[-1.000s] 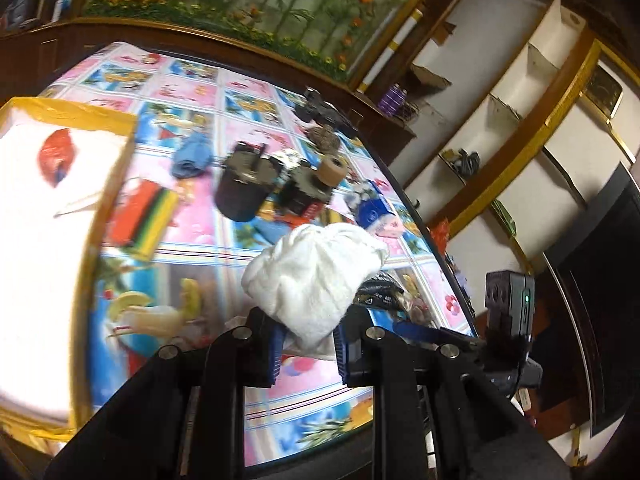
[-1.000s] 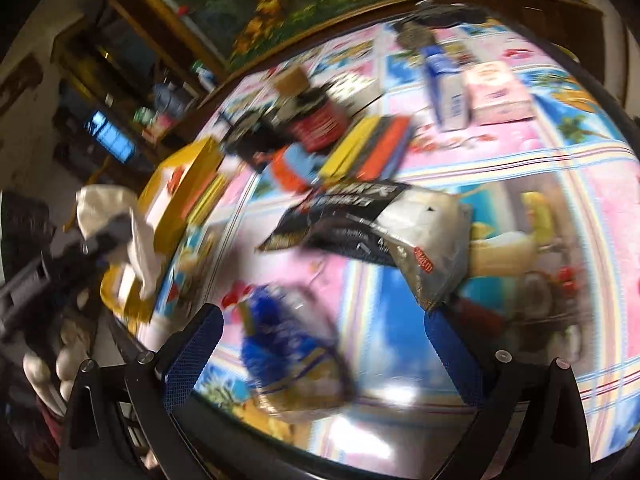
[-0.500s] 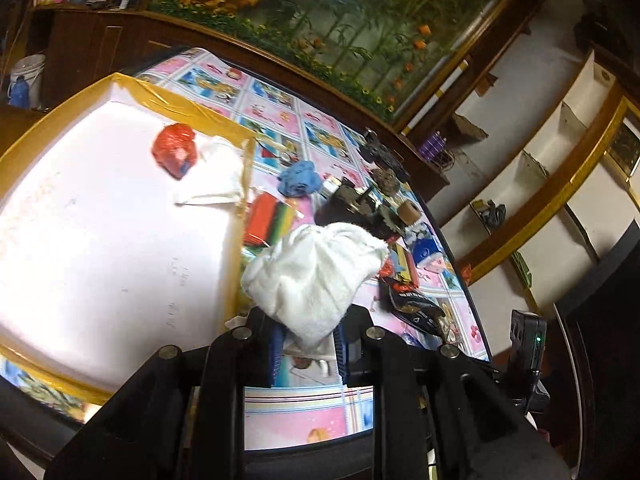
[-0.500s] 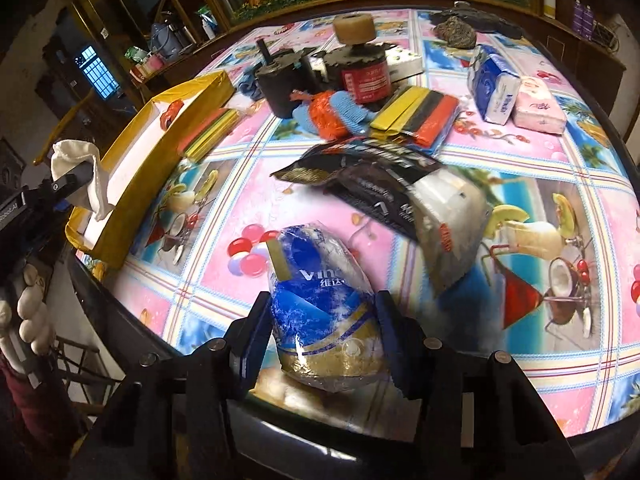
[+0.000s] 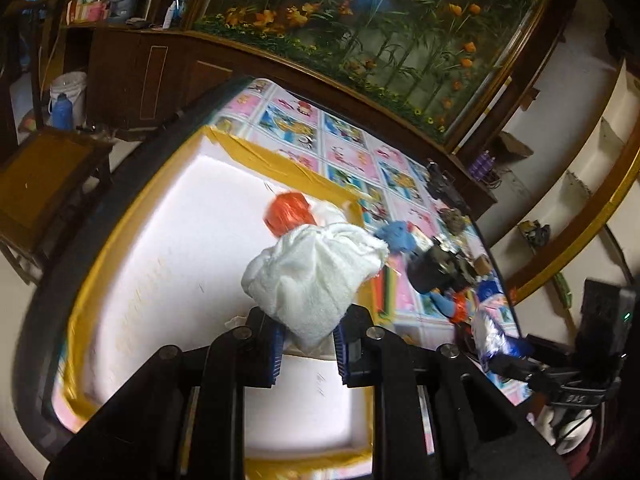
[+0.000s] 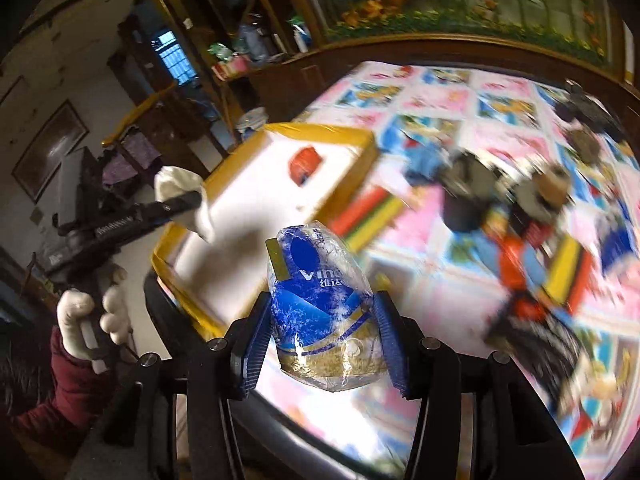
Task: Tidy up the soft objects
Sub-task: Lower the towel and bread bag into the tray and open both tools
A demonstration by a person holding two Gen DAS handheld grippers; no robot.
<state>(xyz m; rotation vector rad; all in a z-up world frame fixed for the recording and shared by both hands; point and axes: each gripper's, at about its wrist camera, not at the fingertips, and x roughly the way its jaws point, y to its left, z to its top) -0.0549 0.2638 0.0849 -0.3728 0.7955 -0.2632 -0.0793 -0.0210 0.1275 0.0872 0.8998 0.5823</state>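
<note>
We hold the white towel (image 5: pixel 316 276) pinched in the left hand-held gripper (image 5: pixel 308 344) above the yellow-rimmed white tray (image 5: pixel 256 156); lower it clear of the red bundle (image 5: pixel 288 210) before letting go. The right hand-held gripper (image 6: pixel 320 344) is clamped on the blue tissue pack (image 6: pixel 320 304). A second ago its jaws stood wide around the pack on the desk (image 6: pixel 460 128); they have just closed, and the pack is lifted toward the tray.

The left gripper (image 5: pixel 307 346) pointed steeply downward, its black arms and blue ribbed pads (image 5: pixel 276 344) clamped tight on a crumpled white terry cloth (image 5: pixel 312 276). A white-gloved hand (image 6: pixel 90 316) with a dark red sleeve (image 6: pixel 60 384) gripped its handle. The right gripper (image 6: pixel 324 344) tilted downward too; its jaws had just been closing and pressed on a blue plastic-wrapped tissue pack (image 6: pixel 320 304).
</note>
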